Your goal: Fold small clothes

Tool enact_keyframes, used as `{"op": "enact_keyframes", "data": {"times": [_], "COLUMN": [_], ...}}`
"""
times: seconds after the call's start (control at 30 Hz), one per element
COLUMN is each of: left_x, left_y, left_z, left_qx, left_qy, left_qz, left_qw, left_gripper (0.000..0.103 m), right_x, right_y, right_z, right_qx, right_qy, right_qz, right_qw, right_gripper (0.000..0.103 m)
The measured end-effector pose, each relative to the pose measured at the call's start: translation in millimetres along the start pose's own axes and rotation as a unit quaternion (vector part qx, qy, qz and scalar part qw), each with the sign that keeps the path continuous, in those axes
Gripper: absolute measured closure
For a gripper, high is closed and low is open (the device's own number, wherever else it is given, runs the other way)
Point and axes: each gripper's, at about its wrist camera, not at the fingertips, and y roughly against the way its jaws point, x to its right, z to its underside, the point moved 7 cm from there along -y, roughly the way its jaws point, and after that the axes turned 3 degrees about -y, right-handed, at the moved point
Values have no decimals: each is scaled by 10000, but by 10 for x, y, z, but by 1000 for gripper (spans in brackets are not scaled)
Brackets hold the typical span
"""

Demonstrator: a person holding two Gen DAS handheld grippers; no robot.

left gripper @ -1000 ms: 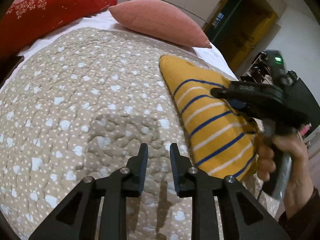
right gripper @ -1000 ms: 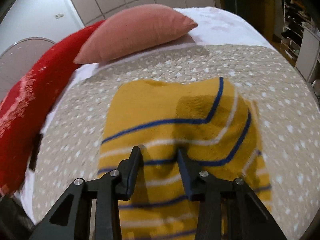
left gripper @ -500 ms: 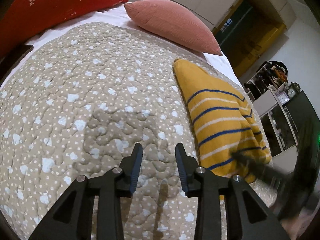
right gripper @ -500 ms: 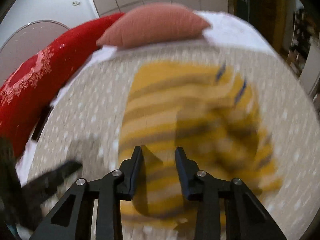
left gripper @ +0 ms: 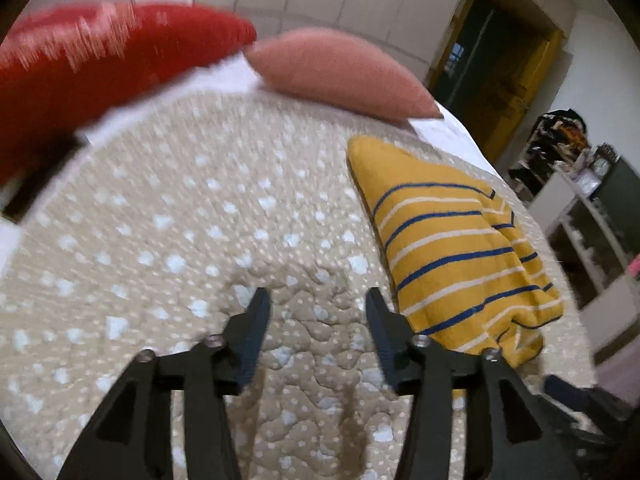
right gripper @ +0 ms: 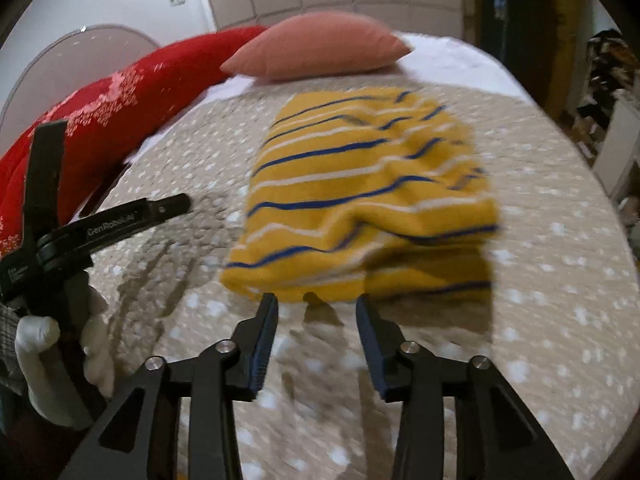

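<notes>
Jaws of the left gripper [left gripper: 318, 320] stand apart and are opening, with nothing between them but the beige quilt [left gripper: 192, 240] below. Its black fingers [left gripper: 252, 332] hover over bare bedding, just left of the folded yellow garment [left gripper: 452, 248], and their shadow falls on the quilt beneath. In the right wrist view this same gripper shows at the left edge as a black tool held in a white-gloved hand [right gripper: 44, 344], well left of the garment.

The right gripper [right gripper: 316, 312] also has its jaws apart and opening, and no cloth is caught in them. Its tips hang just short of the garment's near edge, apart from the fabric, and cast shadows on the quilt between tips and cloth.

The yellow garment, striped in blue and white, lies folded into a thick bundle on the right half of the bed, its near end doubled over in a soft roll. It touches neither gripper.

Beyond it, at the far end of the bed, a pink cushion [right gripper: 320, 48] lies on a white sheet [left gripper: 448, 132], and a red pillow [left gripper: 100, 60] stretches along the far left. A dark doorway [left gripper: 492, 68] and cluttered shelves [left gripper: 576, 184] stand to the right of the bed.
</notes>
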Motion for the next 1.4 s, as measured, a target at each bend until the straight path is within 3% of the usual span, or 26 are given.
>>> {"op": "enact_keyframes", "data": {"times": [0.1, 0.2, 0.3, 0.43, 0.57, 0.7, 0.83, 1.0, 1.4], "left_x": [128, 268, 420, 617, 759, 904, 1042, 1068, 928], "left_y": [293, 567, 844, 1095, 1342, 1480, 1460, 1284, 1264], "left_z": [14, 73, 155, 214, 271, 316, 446, 650, 779], "left_qx": [683, 1077, 1359, 1416, 1454, 1233, 896, 200, 88], "left_qy": [-341, -501, -662, -636, -228, -182, -647, -662, -636], "left_qz": [-655, -828, -940, -708, -269, -144, -744, -840, -575], "left_qw": [9949, 9895, 9840, 9853, 9887, 9921, 9911, 9941, 9963], "left_gripper": [29, 14, 8, 5, 5, 0, 0, 0, 0], "right_x": [212, 444, 644, 829, 953, 1022, 1061, 1089, 879], "right_y": [184, 334, 417, 493, 638, 797, 969, 1097, 1018], "right_z": [135, 219, 288, 394, 520, 632, 694, 683, 610], "right_qx": [239, 503, 671, 722, 830, 934, 1082, 1200, 1095], "right_qy": [-128, -346, -674, -959, -1143, -1269, -1266, -1241, -854], "right_qz": [146, 232, 188, 200, 270, 264, 361, 460, 767], "right_qw": [9995, 9979, 9953, 9926, 9896, 9871, 9854, 9839, 9873], "right_gripper": [53, 48, 46, 45, 43, 41, 36, 34, 29]}}
